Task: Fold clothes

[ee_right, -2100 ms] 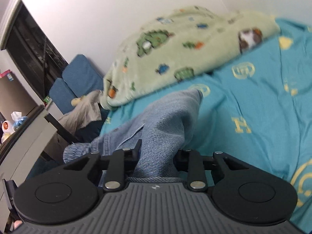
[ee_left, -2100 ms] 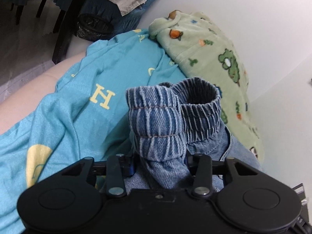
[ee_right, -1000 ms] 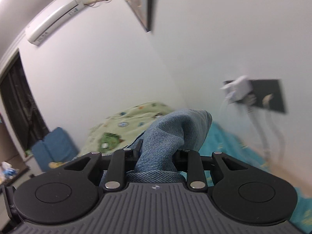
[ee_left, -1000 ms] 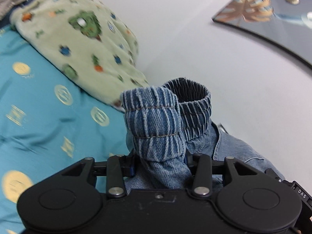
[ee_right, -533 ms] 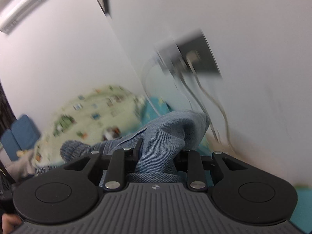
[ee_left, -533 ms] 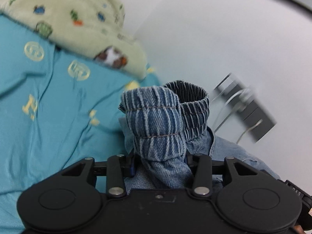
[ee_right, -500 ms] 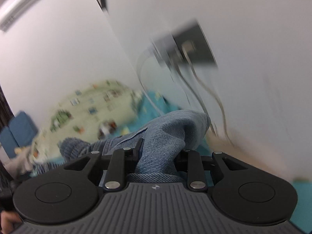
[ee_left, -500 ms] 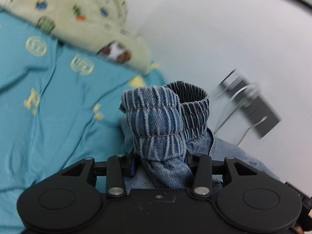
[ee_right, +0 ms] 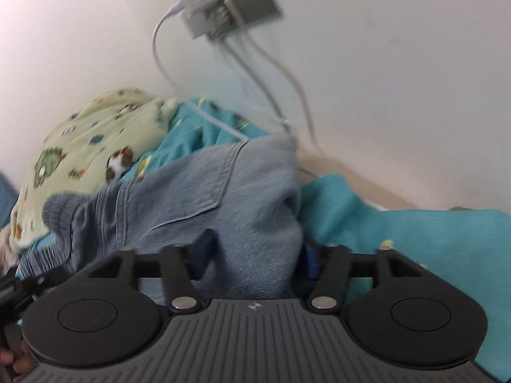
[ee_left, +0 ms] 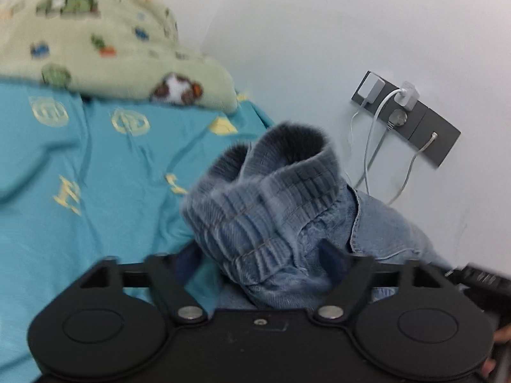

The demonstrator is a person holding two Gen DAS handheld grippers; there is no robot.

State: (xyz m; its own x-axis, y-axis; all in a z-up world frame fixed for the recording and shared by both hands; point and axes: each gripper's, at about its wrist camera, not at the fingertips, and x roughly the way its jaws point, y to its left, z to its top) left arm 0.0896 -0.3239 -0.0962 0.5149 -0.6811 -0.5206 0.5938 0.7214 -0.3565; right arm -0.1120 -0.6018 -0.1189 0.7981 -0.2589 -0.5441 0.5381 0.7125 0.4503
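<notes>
A pair of light blue denim pants lies bunched on the teal bedsheet near the wall. In the left wrist view its ribbed elastic cuffs [ee_left: 271,198] slump between the spread jaws of my left gripper [ee_left: 262,255], which is open. In the right wrist view the pants' pocket side [ee_right: 223,198] lies between the spread jaws of my right gripper [ee_right: 255,255], which is open too. The fabric rests loose between both pairs of fingers.
A green cartoon-print blanket [ee_left: 95,48] is piled at the back left on the teal sheet [ee_left: 80,191]. A grey wall socket strip [ee_left: 405,115] with chargers and hanging cables is close on the white wall; it also shows in the right wrist view [ee_right: 230,9].
Both grippers swung toward the socket wall and lowered the pants onto the bed. Both have opened, and the cuffs have slumped over.
</notes>
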